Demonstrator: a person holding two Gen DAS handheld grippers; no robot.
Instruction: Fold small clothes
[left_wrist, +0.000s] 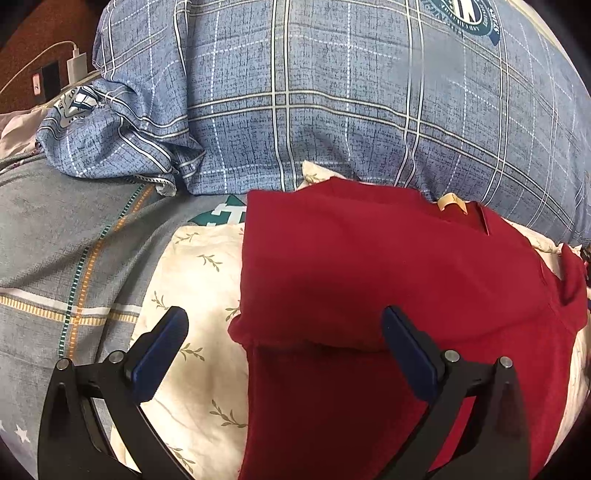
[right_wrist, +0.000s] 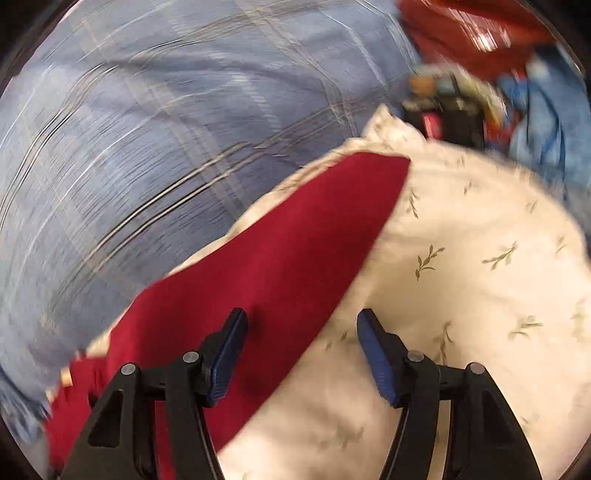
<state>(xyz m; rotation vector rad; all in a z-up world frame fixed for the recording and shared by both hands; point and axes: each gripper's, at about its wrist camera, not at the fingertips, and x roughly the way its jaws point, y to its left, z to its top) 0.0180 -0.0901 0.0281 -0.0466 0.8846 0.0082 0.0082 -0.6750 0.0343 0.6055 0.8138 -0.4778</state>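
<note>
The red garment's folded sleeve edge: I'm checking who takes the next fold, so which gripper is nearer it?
Left. The left gripper straddles the sleeve edge of the red garment, open. The right gripper hangs open over the garment's opposite border and the cream leaf-print pillow.

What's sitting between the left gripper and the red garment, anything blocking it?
Nothing visible. The left gripper is open right over the red garment, which lies on the leaf-print cream cloth, with nothing lying across it.
</note>
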